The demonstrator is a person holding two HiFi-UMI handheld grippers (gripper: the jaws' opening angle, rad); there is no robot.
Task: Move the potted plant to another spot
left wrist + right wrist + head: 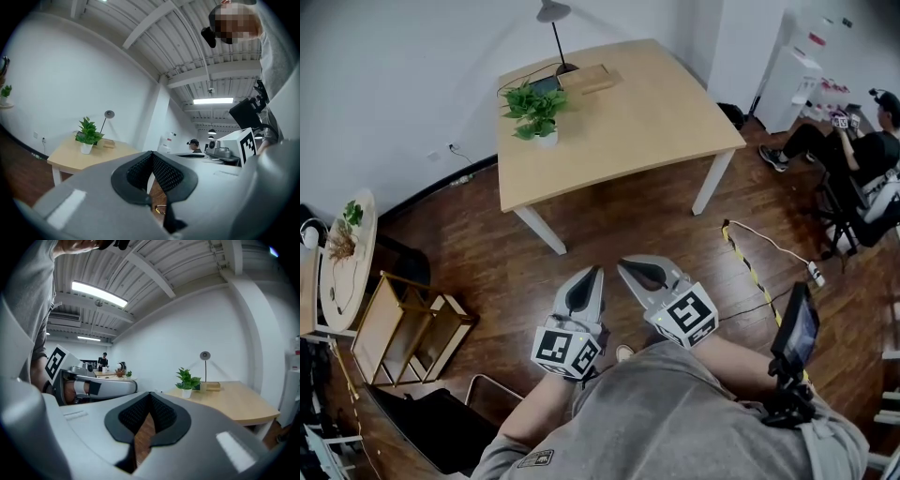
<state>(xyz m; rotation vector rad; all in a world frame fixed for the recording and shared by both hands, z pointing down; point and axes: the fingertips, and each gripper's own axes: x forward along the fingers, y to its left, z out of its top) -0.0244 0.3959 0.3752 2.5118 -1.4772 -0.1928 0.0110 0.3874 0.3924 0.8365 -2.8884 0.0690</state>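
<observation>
A green potted plant [535, 112] in a small white pot stands near the left back corner of a light wooden table [647, 122]. The same plant [87, 135] shows far off in the left gripper view, and the plant [187, 382] likewise in the right gripper view. My left gripper [592, 270] and right gripper [622, 263] hover side by side over the dark wooden floor, well short of the table. Both are shut with nothing between their jaws.
Behind the plant stand a desk lamp [553, 19] and a wooden box [586, 78]. A low wooden shelf [403, 328] and a round side table [349, 253] are at the left. A cable with a power strip [814, 273] lies at the right, near a seated person [862, 150].
</observation>
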